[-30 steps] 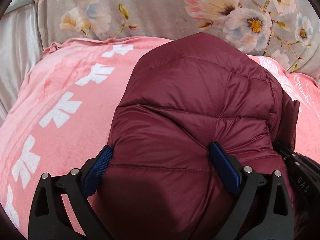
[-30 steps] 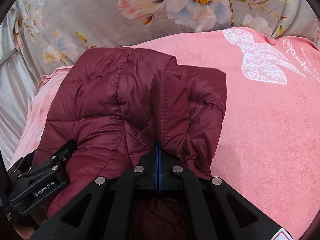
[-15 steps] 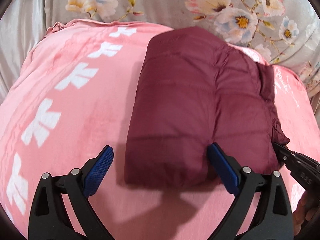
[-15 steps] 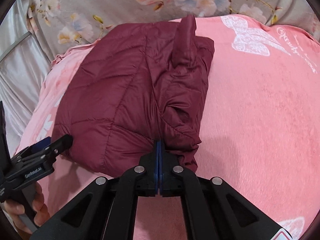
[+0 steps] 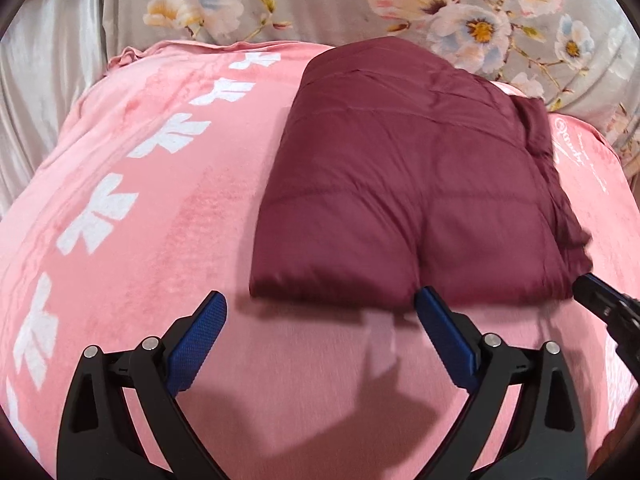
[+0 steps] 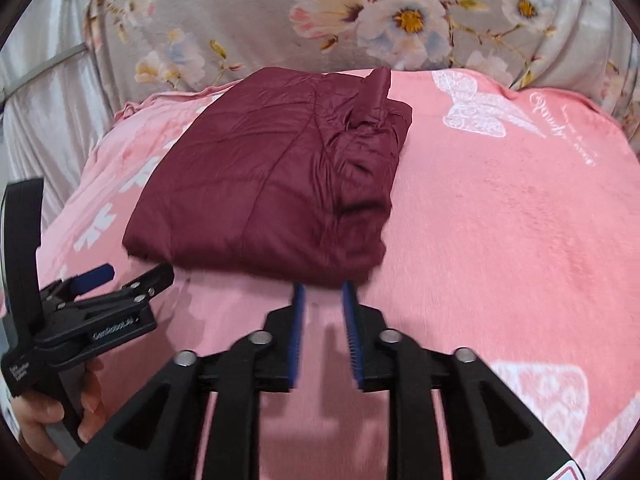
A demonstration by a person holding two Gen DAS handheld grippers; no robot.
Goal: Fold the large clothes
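A maroon quilted jacket [image 5: 408, 184] lies folded into a thick rectangle on the pink blanket [image 5: 160, 208]. My left gripper [image 5: 322, 304] stands wide open just short of the jacket's near edge, nothing between its blue pads. In the right wrist view the same jacket [image 6: 272, 184] lies ahead, a collar or sleeve end sticking up at its far right corner. My right gripper [image 6: 323, 290] is right at the jacket's near edge; its jaws are opening and nothing is between them. The left gripper [image 6: 124, 276] shows at the lower left, held by a hand [image 6: 44, 416].
The pink blanket [image 6: 500, 220] with white butterfly prints covers the bed. A grey floral cover [image 6: 360, 20] rises behind it. Pale silky fabric [image 5: 44, 80] hangs at the far left. The right gripper's tip [image 5: 600, 300] pokes in at the left wrist view's right edge.
Both grippers have drawn back from the jacket, which now lies flat and folded. The right gripper, shut on the jacket's edge before, has let go and its jaws have parted.
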